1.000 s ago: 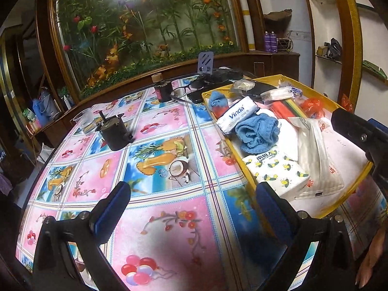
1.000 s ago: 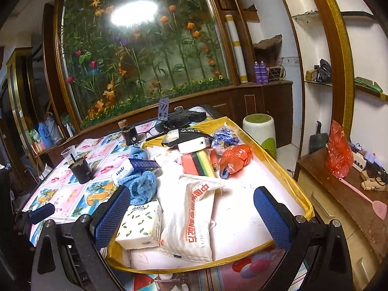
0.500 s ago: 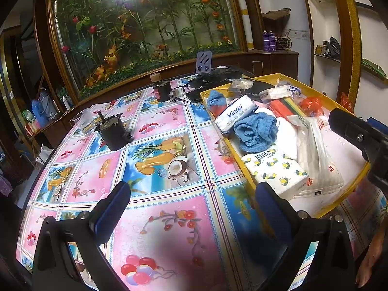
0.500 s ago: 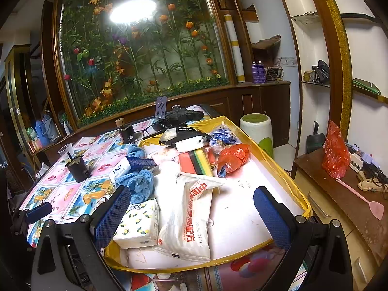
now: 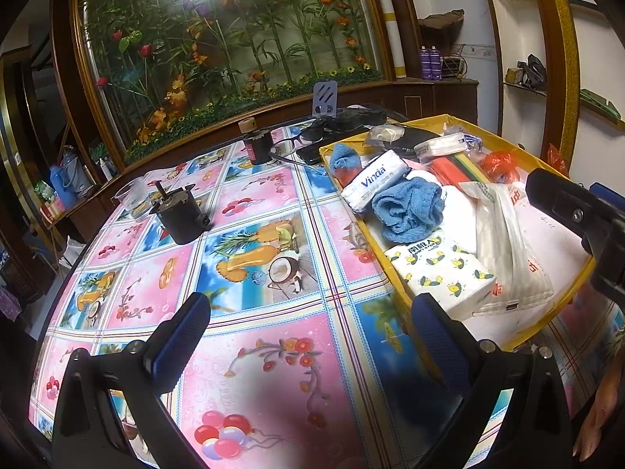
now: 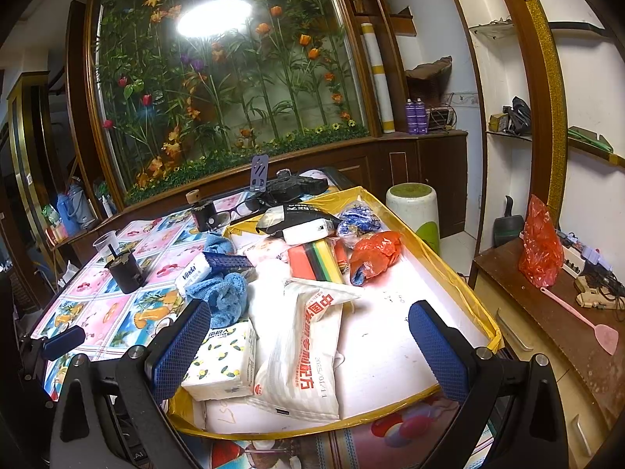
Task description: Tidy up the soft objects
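Note:
A yellow-rimmed tray (image 6: pixel 455 273) on the table holds soft items: a blue towel (image 6: pixel 222 297), a lemon-print tissue pack (image 6: pixel 222 359), a Vinda tissue pack (image 6: pixel 195 271), a white bag with red print (image 6: pixel 308 348), coloured sponges (image 6: pixel 316 262) and an orange plastic bag (image 6: pixel 375 254). My right gripper (image 6: pixel 308 348) hangs open above the tray's near edge, holding nothing. My left gripper (image 5: pixel 308 336) is open over the patterned tablecloth, left of the tray (image 5: pixel 394 273). The towel (image 5: pixel 410 209) and lemon-print pack (image 5: pixel 441 269) lie ahead of it to the right.
A black motor-like object (image 5: pixel 179 219) and a clear cup (image 5: pixel 133 197) stand on the tablecloth at left. A dark jar (image 5: pixel 258 146), glasses (image 5: pixel 289 144) and a phone stand (image 5: pixel 324 99) sit at the far edge. A wooden side cabinet (image 6: pixel 547 312) lies right of the table.
Both grippers stay open and empty. The views drifted only slightly; the right gripper rose a little above the tray. Nothing in the tray moved.

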`<state>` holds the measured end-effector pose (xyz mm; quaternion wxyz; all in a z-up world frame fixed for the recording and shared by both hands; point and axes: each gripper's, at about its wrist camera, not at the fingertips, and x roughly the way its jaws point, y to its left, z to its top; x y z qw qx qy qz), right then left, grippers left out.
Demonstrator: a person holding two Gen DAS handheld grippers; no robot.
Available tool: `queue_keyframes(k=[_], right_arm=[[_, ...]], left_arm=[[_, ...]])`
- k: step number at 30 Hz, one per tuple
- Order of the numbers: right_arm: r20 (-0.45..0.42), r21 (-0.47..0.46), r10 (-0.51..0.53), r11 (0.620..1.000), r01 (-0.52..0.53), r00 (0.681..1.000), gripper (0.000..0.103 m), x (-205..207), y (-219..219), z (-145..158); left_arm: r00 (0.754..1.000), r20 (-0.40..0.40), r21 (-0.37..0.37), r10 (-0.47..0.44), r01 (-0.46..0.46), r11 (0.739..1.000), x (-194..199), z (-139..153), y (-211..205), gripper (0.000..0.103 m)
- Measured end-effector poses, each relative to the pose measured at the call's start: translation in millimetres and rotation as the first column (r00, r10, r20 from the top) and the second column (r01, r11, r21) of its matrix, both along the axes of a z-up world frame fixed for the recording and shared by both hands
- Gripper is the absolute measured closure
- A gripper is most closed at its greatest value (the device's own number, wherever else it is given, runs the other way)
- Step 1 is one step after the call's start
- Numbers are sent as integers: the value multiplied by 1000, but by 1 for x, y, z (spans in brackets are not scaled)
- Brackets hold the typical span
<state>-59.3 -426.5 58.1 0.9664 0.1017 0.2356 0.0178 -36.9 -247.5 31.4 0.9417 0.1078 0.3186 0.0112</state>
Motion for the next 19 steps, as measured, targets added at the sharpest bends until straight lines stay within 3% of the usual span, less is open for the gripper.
queue_keyframes(k=[9,19], right_arm=[[0,1,0,1000,0,1000,0,0,0,0],[-1,1,0,1000,0,1000,0,1,0,-1]], left_arm=[[1000,-8,-10,-10,10,1000,1,0,0,0],[1000,-13,-132,-10,8,991,4,4,21,0]])
